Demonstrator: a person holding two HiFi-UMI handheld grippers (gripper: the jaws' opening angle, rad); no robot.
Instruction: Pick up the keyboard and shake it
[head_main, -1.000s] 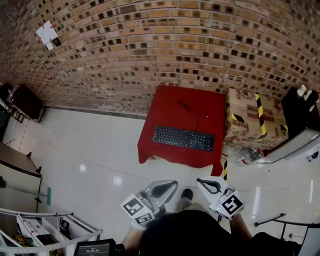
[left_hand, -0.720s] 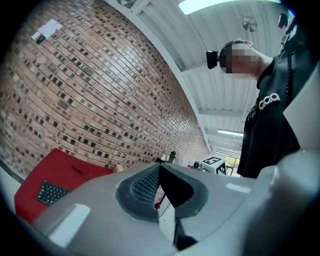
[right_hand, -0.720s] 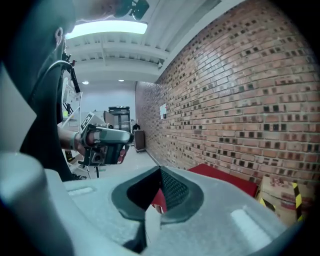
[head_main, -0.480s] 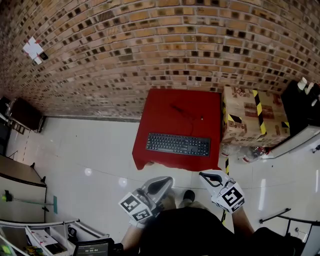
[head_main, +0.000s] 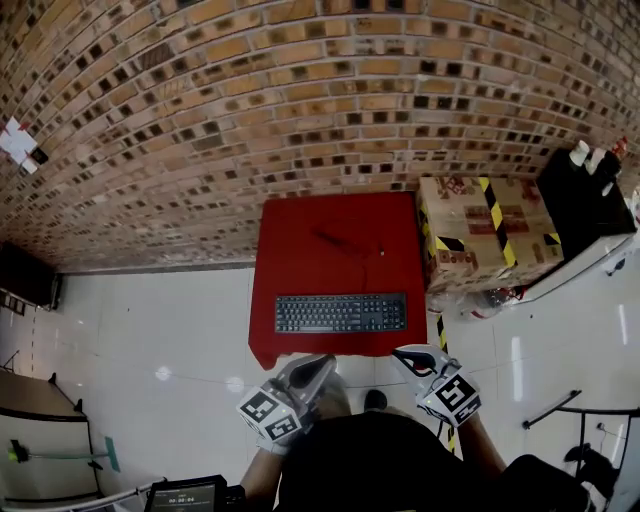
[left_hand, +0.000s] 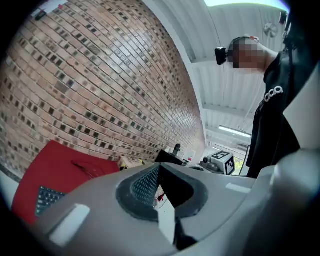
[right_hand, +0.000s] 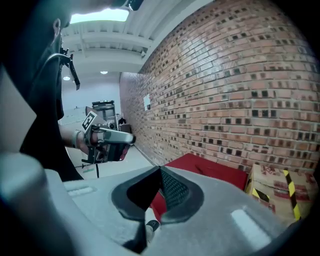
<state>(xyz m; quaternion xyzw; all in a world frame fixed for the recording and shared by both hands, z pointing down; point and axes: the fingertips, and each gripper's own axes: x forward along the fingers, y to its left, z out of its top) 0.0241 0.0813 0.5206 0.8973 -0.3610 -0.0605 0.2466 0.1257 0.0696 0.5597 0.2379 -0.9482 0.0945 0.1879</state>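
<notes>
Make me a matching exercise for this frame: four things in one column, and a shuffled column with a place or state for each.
Things:
1. keyboard
2. cardboard box
3. left gripper
4. table

Place or state:
A. shut, with nothing between its jaws
B. draped in red cloth, in front of the brick wall
C. lies flat near the table's front edge
D. beside the table on its right in the head view, with yellow-and-black tape

Pairs: 1-C, 2-D, 3-A, 4-B
</notes>
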